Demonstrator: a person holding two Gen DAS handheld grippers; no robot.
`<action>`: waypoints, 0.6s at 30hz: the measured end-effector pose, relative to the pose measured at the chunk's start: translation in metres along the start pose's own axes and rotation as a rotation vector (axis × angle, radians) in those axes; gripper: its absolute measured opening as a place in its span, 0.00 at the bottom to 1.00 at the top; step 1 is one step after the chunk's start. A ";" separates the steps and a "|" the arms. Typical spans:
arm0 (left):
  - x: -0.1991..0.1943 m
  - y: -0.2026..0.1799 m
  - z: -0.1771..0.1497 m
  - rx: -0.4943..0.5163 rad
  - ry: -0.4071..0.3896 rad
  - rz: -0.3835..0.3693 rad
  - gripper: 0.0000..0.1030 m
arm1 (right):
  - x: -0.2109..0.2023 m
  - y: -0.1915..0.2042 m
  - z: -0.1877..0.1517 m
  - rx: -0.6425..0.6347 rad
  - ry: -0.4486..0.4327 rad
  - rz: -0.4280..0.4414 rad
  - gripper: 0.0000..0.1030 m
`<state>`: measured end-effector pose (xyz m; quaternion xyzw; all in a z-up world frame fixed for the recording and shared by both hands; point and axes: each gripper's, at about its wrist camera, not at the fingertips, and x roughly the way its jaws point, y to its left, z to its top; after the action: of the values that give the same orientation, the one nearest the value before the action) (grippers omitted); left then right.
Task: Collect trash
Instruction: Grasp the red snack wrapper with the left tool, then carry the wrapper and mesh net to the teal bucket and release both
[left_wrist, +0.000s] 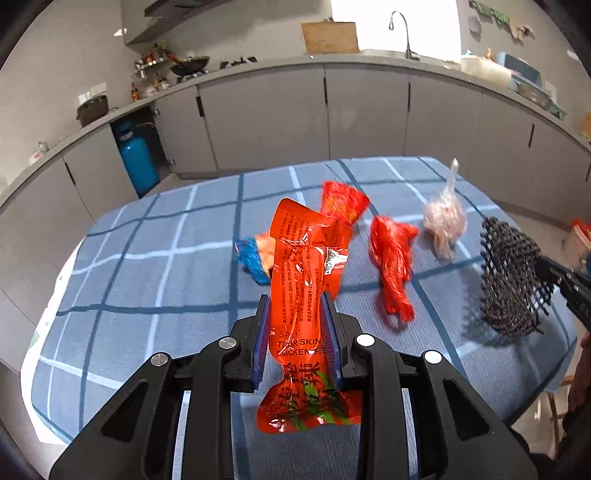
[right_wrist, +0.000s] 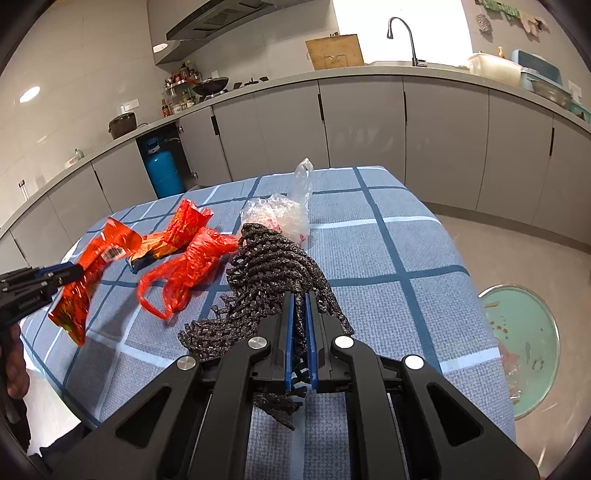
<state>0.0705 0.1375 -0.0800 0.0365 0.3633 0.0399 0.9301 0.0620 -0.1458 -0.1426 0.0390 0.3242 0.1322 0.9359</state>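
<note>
I see a blue checked cloth (right_wrist: 388, 258) covering the surface, grey cabinets (right_wrist: 362, 122) behind it, a blue gas cylinder (right_wrist: 162, 173), a faucet (right_wrist: 404, 35), and a wok (right_wrist: 210, 85).

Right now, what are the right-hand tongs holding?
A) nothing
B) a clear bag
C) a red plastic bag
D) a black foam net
D: the right tongs are shut on the black net, lifted above the table; the red bag and clear bag lie loose.

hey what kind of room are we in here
Most likely a home kitchen: a sink faucet on a long counter over grey cabinets, a wok under a range hood, and a blue gas cylinder.
</note>
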 end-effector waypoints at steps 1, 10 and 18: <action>-0.001 0.001 0.002 -0.002 -0.005 0.001 0.27 | 0.000 0.000 0.000 0.002 -0.001 0.001 0.08; -0.003 -0.017 0.007 0.022 -0.020 -0.028 0.27 | -0.005 -0.009 -0.003 0.027 -0.008 -0.004 0.08; -0.011 -0.052 0.021 0.089 -0.063 -0.093 0.27 | -0.016 -0.027 0.001 0.063 -0.039 -0.027 0.08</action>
<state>0.0793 0.0837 -0.0621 0.0620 0.3365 -0.0206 0.9394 0.0566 -0.1759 -0.1367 0.0666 0.3104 0.1084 0.9421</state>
